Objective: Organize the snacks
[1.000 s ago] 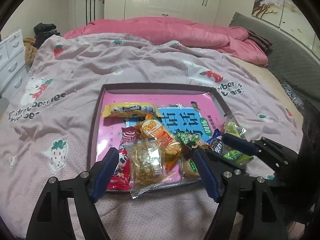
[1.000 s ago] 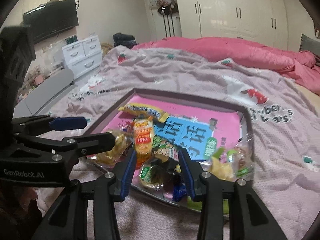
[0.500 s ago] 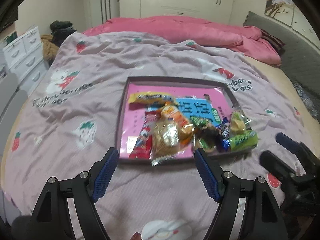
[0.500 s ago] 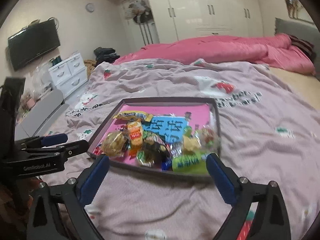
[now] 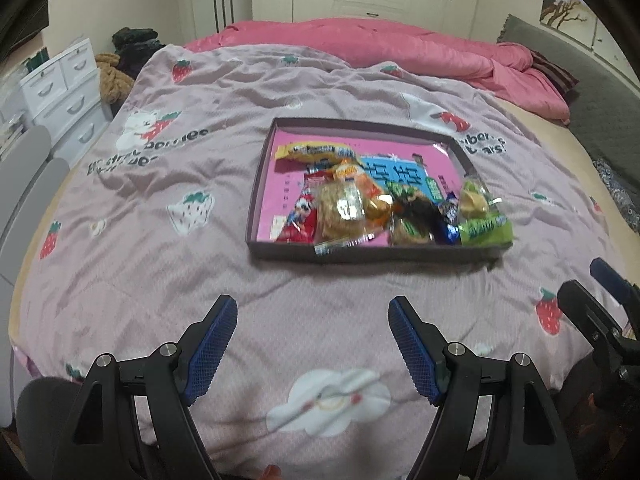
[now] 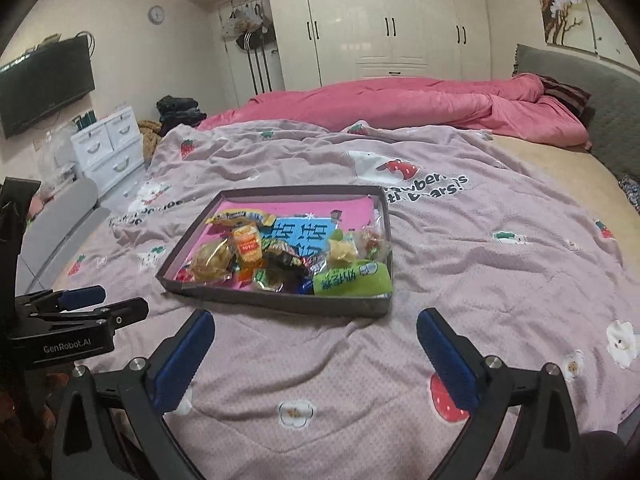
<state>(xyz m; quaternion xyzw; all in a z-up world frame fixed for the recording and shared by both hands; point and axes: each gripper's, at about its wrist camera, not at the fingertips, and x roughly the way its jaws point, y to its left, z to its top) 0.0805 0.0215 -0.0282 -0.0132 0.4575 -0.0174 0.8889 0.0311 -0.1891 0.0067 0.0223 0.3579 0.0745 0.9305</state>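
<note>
In the left wrist view, a pink blanket [image 5: 160,264] with strawberries covers the bed; white drawers [image 5: 60,88] stand at the upper left. The tray [image 5: 360,254] of snacks [image 5: 384,204] sits at the centre. The left gripper [image 5: 312,344] has its jaws apart, with nothing between them.

In the right wrist view, a television [image 6: 44,84] hangs at the upper left and a wardrobe [image 6: 384,20] stands behind. The blanket reads "bears!s"; the rest is folded. The left gripper's body says "GenRobot.AI". The snack labels are blurred, perhaps Chinese. The right gripper [image 6: 316,344] has just been opening, and its jaws are empty.
</note>
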